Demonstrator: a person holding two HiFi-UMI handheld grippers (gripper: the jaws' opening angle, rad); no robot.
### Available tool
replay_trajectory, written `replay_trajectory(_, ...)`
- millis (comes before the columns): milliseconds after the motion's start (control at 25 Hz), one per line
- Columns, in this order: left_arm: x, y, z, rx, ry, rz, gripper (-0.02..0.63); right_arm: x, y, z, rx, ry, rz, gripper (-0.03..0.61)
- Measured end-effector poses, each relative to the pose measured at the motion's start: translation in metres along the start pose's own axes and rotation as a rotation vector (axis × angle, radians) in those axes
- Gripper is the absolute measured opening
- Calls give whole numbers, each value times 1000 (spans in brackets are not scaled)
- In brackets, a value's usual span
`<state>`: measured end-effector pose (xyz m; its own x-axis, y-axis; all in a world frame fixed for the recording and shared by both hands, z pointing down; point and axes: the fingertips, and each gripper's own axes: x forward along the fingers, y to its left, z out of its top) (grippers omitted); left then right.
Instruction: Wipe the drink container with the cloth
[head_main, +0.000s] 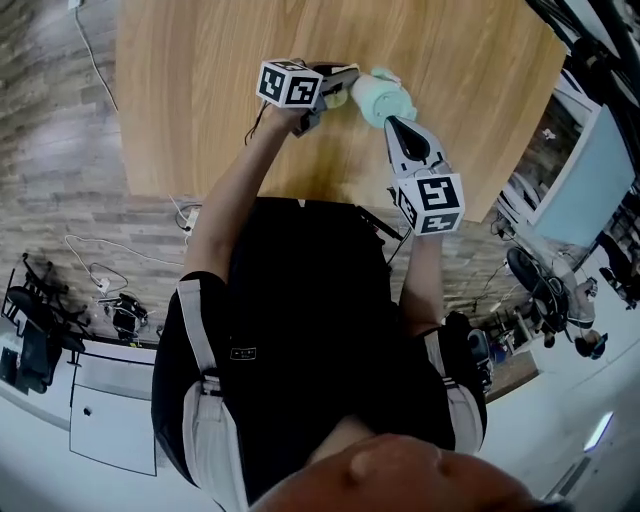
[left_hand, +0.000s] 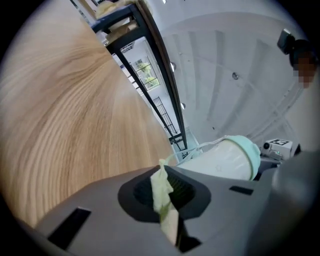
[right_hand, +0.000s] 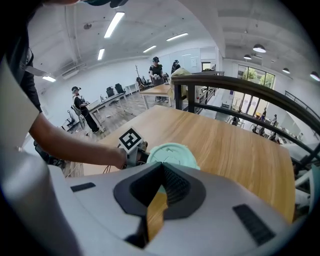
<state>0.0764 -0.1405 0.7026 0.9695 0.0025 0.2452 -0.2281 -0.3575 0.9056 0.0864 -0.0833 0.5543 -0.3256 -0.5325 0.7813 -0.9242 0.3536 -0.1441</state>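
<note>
The drink container, a pale cup with a mint-green lid, hangs tilted over the wooden table. My right gripper comes at it from the near side, its jaws drawn close at the lid. In the right gripper view the lid faces me just past the right gripper. My left gripper is shut on a pale yellow cloth, which sticks up between its jaws. The cloth sits right beside the container's body. Whether they touch is hidden.
The table's near edge runs just in front of the person's body. Cables and a power strip lie on the floor to the left. A black railing runs along the table's far side. People stand at desks in the distance.
</note>
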Motion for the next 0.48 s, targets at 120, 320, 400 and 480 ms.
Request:
replay_trajectory(120, -13, 2, -10, 5, -44, 66, 31, 0, 2, 0, -8, -5, 13, 31)
replay_trajectory(320, -24, -8, -25, 19, -87, 125, 31, 2, 3, 0, -18, 1, 29, 31)
replay_trajectory(400, -27, -17, -25, 15, -125, 135, 31, 2, 2, -1, -21, 3, 34, 31)
replay_trajectory(480, -29, -27, -21, 0, -178, 138, 31, 2, 0, 0, -24, 2, 43, 31)
